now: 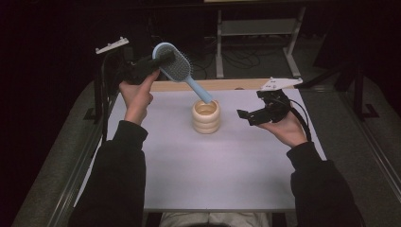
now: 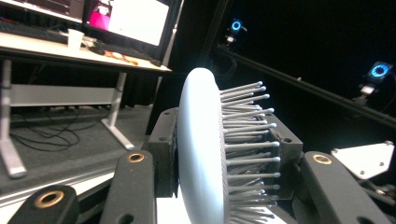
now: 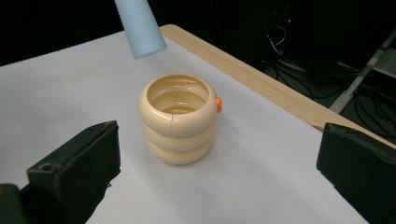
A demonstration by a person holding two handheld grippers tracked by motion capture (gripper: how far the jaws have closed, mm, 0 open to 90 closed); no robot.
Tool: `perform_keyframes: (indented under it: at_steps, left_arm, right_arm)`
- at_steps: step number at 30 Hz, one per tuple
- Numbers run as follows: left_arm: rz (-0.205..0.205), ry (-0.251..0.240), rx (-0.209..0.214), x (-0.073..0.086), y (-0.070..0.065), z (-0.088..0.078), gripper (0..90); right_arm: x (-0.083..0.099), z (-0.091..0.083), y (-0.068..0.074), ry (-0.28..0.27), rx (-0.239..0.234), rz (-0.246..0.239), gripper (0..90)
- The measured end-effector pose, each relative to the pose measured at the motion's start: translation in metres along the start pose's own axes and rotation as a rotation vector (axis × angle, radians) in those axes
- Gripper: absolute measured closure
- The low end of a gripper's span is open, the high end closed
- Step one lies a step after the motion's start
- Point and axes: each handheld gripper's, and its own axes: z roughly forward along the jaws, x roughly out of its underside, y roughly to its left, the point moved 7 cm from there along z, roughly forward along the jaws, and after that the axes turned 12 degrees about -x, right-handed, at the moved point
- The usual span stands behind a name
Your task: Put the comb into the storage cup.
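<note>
We've got the left gripper (image 1: 158,60) clamped on the hairbrush (image 1: 176,66) head, handle slanting down from our fingers over the cream cup (image 1: 206,116); right gripper (image 1: 253,116) gapes empty beside it.

Dark room all around; beyond the left gripper, a desk (image 2: 70,53) carries lit monitors (image 2: 133,21), cables (image 2: 51,133) trailing across grey floor.

White table (image 1: 198,179), wood far edge, w/ cream ringed cup (image 1: 206,117) standing near middle.
</note>
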Motion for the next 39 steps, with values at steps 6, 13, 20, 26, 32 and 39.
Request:
perform_keyframes:
  at_steps: [6,13,20,26,32,39]
  left_arm:
    - [0.045,0.007,-0.043,-0.006,0.001,0.009,55.7]
    - [0.08,0.045,-0.076,0.002,0.003,0.025,55.7]
    - [0.1,0.073,-0.1,0.012,0.007,0.037,55.6]
    - [0.111,0.087,-0.101,0.017,0.008,0.043,55.7]
    - [0.115,0.097,-0.114,0.02,0.01,0.046,55.6]
    - [0.118,0.126,-0.123,0.028,0.011,0.051,55.6]
  right_arm:
    - [0.028,-0.011,-0.011,-0.014,0.034,0.04,0.0]
    - [0.058,-0.02,-0.022,-0.029,0.079,0.102,0.0]
    - [0.084,-0.026,-0.029,-0.031,0.084,0.148,0.0]
    - [0.092,-0.031,-0.03,-0.04,0.076,0.152,0.0]
    - [0.1,-0.033,-0.03,-0.031,0.077,0.144,0.0]
    - [0.107,-0.036,-0.03,-0.013,0.094,0.138,0.0]
